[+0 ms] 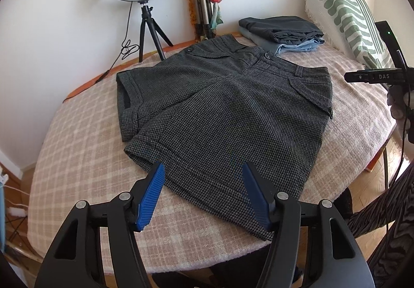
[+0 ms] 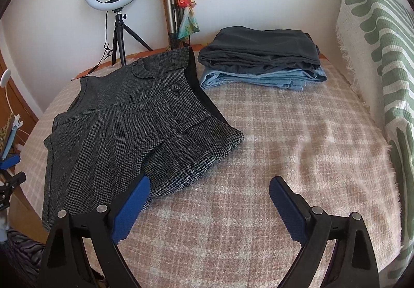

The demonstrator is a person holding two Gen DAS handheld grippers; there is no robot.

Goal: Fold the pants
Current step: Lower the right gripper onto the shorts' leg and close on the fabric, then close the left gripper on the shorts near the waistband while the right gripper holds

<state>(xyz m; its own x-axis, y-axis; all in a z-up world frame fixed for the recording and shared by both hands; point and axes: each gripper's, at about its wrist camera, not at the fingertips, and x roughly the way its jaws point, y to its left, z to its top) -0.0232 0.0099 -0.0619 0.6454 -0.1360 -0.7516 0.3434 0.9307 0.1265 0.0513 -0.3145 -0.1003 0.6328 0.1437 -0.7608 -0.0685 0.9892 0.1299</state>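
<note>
Dark grey houndstooth shorts (image 1: 227,112) lie flat on the pink checked blanket (image 1: 77,158), waistband at the far side, leg hems near me. My left gripper (image 1: 203,171) is open and empty, its blue fingertips (image 1: 155,184) just above the near leg hem. In the right wrist view the shorts (image 2: 124,132) lie left of centre. My right gripper (image 2: 209,181) is open and empty, over the blanket (image 2: 284,145) beside the shorts' right edge; its left pad (image 2: 132,205) overlaps the cloth. The right gripper's body (image 1: 372,77) shows at the right edge of the left wrist view.
A stack of folded pants (image 2: 261,57), dark grey over light blue, lies at the back right. A green patterned pillow (image 2: 375,55) leans on the right. A ring light on a tripod (image 2: 116,3) and a folded tripod with a scarf (image 2: 178,3) stand by the wall.
</note>
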